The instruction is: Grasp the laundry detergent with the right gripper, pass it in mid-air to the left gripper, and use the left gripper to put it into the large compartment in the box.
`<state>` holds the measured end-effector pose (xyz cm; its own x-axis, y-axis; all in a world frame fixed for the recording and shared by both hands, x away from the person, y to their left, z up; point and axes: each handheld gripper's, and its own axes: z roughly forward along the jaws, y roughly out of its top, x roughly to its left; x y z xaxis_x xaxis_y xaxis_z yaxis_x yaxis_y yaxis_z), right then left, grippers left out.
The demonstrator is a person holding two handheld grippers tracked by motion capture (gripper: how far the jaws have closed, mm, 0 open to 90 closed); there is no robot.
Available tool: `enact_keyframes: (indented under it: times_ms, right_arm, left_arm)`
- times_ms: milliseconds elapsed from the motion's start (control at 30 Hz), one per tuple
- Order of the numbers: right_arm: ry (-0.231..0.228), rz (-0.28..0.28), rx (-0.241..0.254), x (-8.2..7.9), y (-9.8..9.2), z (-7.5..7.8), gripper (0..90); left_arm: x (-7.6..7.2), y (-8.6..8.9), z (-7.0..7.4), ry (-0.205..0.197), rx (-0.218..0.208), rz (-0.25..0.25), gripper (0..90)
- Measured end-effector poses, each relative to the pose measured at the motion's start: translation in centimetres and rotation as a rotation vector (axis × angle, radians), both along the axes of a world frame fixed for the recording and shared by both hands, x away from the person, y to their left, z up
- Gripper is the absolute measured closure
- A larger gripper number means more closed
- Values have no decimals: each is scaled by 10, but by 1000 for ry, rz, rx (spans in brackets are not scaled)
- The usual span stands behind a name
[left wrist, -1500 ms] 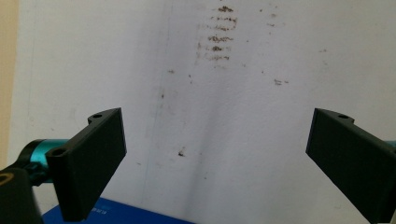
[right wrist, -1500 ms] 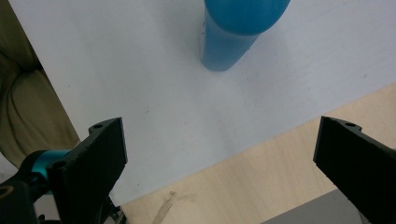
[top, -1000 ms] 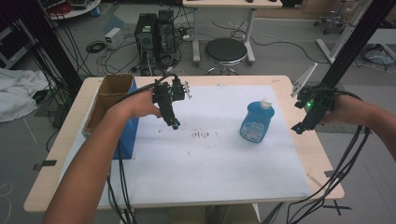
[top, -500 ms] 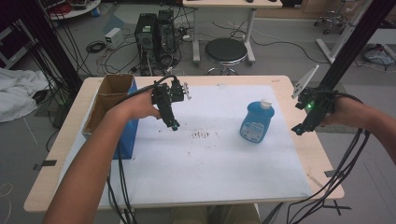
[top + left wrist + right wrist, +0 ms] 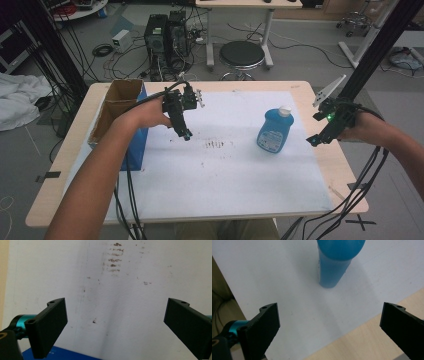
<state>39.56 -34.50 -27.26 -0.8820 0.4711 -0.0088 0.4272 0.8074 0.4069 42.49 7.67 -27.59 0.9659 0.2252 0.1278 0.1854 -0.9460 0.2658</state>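
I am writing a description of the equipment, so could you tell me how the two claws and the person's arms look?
Both claws, left and right, are black with flat rectangular jaws on teal fittings. Black cables trail from each. The right one carries a grey triangular plate and a green light. The forearms are bare, with no sleeves.

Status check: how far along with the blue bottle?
Done: nothing visible; the blue plastic bottle with white cap stands upright on the white sheet. In hand: nothing. The right gripper is open beside the bottle, and the left gripper is open over the sheet. Left: grasping and moving the bottle.
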Motion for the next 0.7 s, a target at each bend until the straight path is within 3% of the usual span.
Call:
enact_keyframes:
  times_ms: [200, 467, 700]
  right_arm:
    - [-18, -40, 99, 0, -5, -14, 17]
    - [-40, -66, 179, -1, -7, -32, 17]
    - [-89, -66, 269, 1, -9, -43, 17]
  left_arm:
    - [2, -1, -3, 0, 4, -3, 49]
    - [4, -1, -4, -1, 4, -7, 49]
    - [3, -1, -5, -1, 3, -4, 49]
